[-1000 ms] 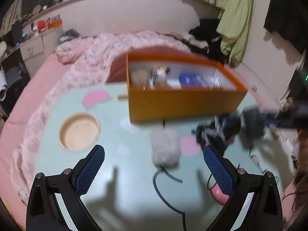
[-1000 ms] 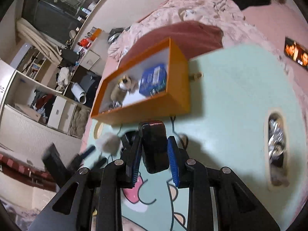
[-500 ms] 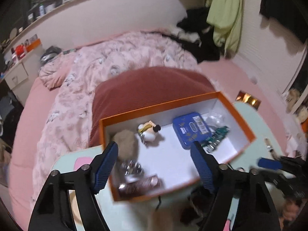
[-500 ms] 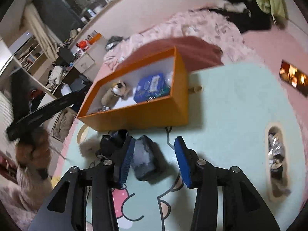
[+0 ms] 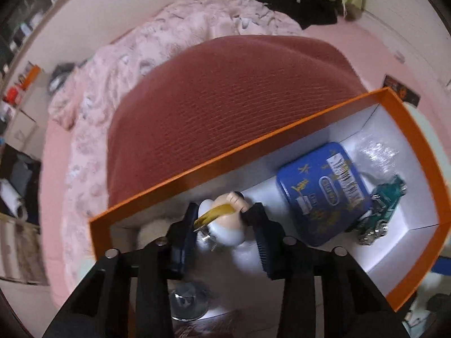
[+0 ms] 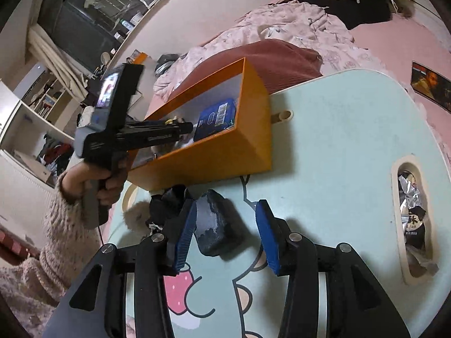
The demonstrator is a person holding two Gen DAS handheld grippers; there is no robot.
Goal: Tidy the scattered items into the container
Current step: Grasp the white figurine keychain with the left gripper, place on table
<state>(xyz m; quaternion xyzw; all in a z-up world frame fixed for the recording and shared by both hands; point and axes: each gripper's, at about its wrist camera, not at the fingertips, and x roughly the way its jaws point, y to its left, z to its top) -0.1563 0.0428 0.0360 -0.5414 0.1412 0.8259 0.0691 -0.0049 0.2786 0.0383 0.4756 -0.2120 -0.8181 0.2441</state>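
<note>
Swung over the orange box [image 5: 417,152], left hand-held gripper [image 5: 225,233] has been closing around the figurine [image 5: 225,225]; right hand-held gripper [image 6: 225,233], spread, straddles the dark block [image 6: 220,231].

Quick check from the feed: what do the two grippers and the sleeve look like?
Both grippers are black frames with silver screws and two fingers faced with ribbed blue pads. Seen from the right wrist, the left gripper has a grey handle, a small lit screen on top and a thin dark cable hanging below. The sleeve is fuzzy cream knit with dark flecks.
</note>
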